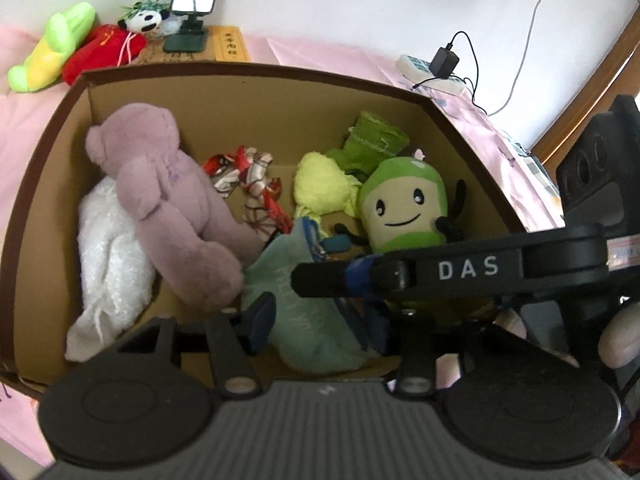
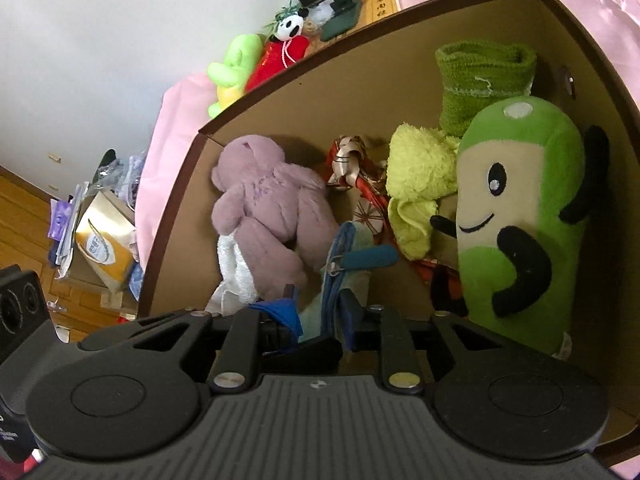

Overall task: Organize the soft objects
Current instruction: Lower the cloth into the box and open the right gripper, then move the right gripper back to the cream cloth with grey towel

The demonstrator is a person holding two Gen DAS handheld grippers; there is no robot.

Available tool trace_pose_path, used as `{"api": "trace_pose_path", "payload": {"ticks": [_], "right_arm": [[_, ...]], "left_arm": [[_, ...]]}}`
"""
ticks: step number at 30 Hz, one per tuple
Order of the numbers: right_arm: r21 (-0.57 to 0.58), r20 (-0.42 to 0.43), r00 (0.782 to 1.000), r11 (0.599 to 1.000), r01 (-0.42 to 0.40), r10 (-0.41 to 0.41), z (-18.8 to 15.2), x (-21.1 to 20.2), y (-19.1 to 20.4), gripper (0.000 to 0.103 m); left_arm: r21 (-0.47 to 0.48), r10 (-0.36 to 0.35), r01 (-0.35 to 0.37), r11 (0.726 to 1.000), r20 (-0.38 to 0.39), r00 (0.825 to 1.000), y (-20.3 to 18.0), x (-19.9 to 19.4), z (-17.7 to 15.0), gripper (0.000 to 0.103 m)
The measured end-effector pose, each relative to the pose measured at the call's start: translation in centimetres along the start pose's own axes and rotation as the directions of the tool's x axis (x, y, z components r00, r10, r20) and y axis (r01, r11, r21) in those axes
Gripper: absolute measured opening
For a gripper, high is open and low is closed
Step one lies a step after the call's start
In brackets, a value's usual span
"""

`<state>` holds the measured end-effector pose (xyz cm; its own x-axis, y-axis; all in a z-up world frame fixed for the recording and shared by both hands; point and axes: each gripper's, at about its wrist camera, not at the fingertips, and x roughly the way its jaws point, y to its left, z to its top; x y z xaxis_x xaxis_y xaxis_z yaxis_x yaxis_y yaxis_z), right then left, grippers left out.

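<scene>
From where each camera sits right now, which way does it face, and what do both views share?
Left wrist: above the near edge of the cardboard box, facing down and in; the left gripper straddles a pale blue cloth, and the right gripper crosses from the right.
Right wrist: low at the box's near side, beside the green plush; the right gripper grips the cloth's edge.
Shared: purple bear, green plush, cloth.

Brown cardboard box (image 1: pixel 256 92) holds a lilac bear (image 1: pixel 176 208), white towel (image 1: pixel 108 256) and green smiling plush (image 1: pixel 404 204).
</scene>
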<state>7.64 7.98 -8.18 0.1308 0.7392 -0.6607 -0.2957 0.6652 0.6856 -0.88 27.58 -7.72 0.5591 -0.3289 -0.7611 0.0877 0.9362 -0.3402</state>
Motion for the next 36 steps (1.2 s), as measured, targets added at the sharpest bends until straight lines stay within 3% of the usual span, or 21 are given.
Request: {"api": "trace_pose_path", "payload": {"ticks": [3, 9, 13, 23, 32, 36], "right_arm": [[0.015, -0.020, 1.000, 1.000, 0.016, -0.016, 0.2, 0.3, 0.1, 0.007], [0.056, -0.079, 0.997, 0.998, 0.020, -0.015, 0.9, 0.0, 0.2, 0.008], [0.040, -0.084, 0.994, 0.996, 0.075, -0.071, 1.2, -1.3, 0.3, 0.008], [-0.037, 0.001, 0.989, 0.988, 0.150, -0.150, 0.2, -4.3, 0.6, 0.009], [-0.015, 0.099, 0.991, 0.995, 0.095, -0.093, -0.5, -9.1, -0.6, 0.010], [-0.048, 0.125, 0.987, 0.993, 0.107, -0.100, -1.1, -11.5, -1.4, 0.010]], "left_arm": [[-0.007, -0.006, 0.006, 1.000, -0.008, 1.000, 0.6, -0.1, 0.1, 0.054], [0.015, -0.002, 0.002, 1.000, 0.002, 1.000, 0.6, -0.9, 0.0, 0.054], [0.020, -0.006, 0.006, 1.000, 0.009, 1.000, 0.4, -1.1, 0.2, 0.054], [0.105, 0.023, -0.028, 0.994, 0.048, 0.999, -2.3, -1.7, 1.1, 0.054], [0.139, 0.062, -0.075, 0.987, 0.098, 0.993, -6.7, -3.8, 1.1, 0.056], [0.128, 0.082, -0.096, 0.987, 0.111, 0.990, -9.3, -4.0, 1.0, 0.058]]}}
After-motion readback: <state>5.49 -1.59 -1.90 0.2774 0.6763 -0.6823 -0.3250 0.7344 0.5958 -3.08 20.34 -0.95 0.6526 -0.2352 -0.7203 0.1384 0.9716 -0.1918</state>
